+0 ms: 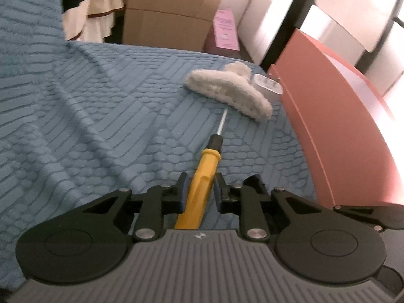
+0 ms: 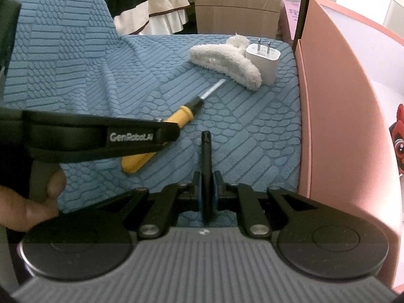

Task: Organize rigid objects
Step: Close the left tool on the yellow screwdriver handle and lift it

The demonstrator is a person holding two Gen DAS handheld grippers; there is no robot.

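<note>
Your left gripper (image 1: pixel 200 189) sits nearest the lens in the left wrist view, its pads on either side of the yellow handle of the screwdriver (image 1: pixel 202 176); they look to be touching or very nearly touching the handle, and you cannot tell from here whether they truly press it. From the screwdriver's handle, the steel shaft runs up and away until its tip slips under the fluffy white hair claw (image 1: pixel 229 91), and the white charger plug (image 1: pixel 267 84) stands just beyond that claw, against the pink box (image 1: pixel 328 126). All of it lies on the blue textured cover (image 1: pixel 88 113). If you lift now with a loose hold, the handle could slide or roll out, and the tip could drag the claw into the plug. Turning to the right wrist view, your right gripper (image 2: pixel 207 184) is clenched on a slim black object (image 2: pixel 205 151) that stands upright between its pads. Left of it, the screwdriver (image 2: pixel 184 116) lies diagonally on the cover, its handle crossed by the left gripper's arm, and your hand (image 2: pixel 27 202) holds that tool's grip. The pink box (image 2: pixel 335 101) rises just right of the cover, with a red toy (image 2: pixel 399 136) inside; swinging the screwdriver across could knock the black object.
</note>
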